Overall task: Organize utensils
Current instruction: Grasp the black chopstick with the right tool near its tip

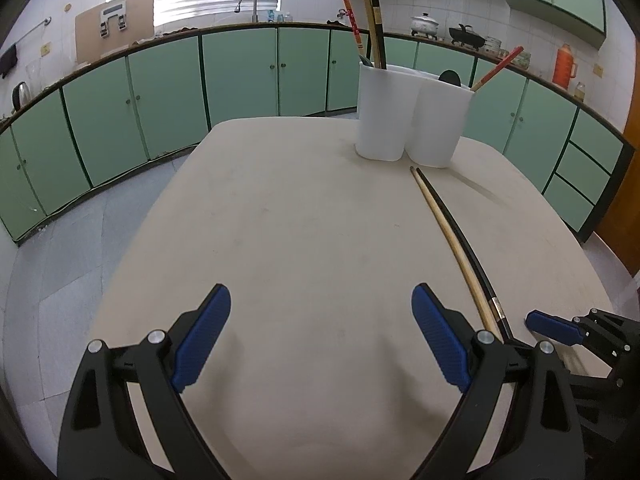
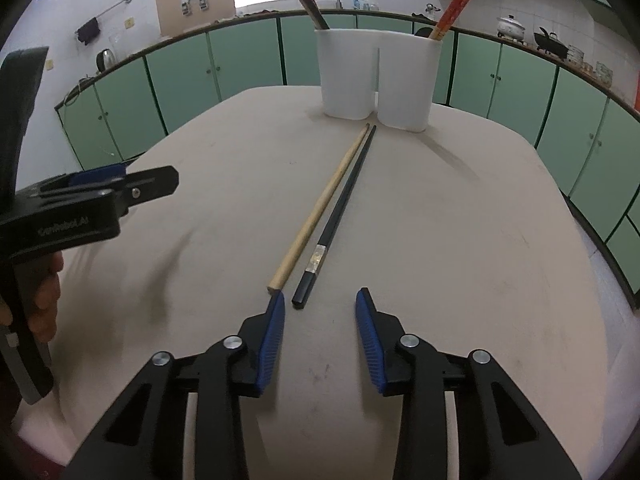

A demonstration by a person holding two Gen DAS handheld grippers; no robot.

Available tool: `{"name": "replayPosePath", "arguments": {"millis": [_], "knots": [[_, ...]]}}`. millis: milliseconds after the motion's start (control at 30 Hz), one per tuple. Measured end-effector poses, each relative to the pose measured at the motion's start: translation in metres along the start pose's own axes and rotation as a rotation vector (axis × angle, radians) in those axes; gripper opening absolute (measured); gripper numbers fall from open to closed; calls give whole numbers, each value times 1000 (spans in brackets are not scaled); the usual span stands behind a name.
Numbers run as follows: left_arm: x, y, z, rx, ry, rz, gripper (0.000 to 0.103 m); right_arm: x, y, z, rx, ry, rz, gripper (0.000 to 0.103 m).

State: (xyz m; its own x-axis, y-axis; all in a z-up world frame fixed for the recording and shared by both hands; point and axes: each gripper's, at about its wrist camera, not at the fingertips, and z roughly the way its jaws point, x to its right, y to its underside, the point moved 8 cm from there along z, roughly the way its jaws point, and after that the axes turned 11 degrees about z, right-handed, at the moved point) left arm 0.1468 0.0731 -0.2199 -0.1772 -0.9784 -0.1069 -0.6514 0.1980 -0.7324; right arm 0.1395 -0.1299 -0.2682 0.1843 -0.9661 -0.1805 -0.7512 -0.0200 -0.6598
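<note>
Wooden chopstick and black chopstick lie side by side on the table, tips just short of the white two-cup holder, likely waiting to be slotted in. Right gripper hovers wide and empty at their near ends, probably lining up a pick; left gripper is wide too, parked beside them.

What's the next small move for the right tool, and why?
Probably ease the right tool forward over the near ends of the two loose chopsticks. It is open, and the black chopstick and wooden chopstick lie side by side just ahead of it, pointing at the white holder. The left tool is open, off to the side.
</note>
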Motion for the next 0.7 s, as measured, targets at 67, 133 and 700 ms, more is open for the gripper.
{"name": "replayPosePath", "arguments": {"millis": [67,133,700], "knots": [[0,1,0,0,-1,1,89,5,-1,0,4,25,11,35],[0,1,0,-1,0,-1,89,12,-4,-1,3,39,23,35],[1,4,2,-10,6,0,89,8,-6,4,7,-11,69,17]]}}
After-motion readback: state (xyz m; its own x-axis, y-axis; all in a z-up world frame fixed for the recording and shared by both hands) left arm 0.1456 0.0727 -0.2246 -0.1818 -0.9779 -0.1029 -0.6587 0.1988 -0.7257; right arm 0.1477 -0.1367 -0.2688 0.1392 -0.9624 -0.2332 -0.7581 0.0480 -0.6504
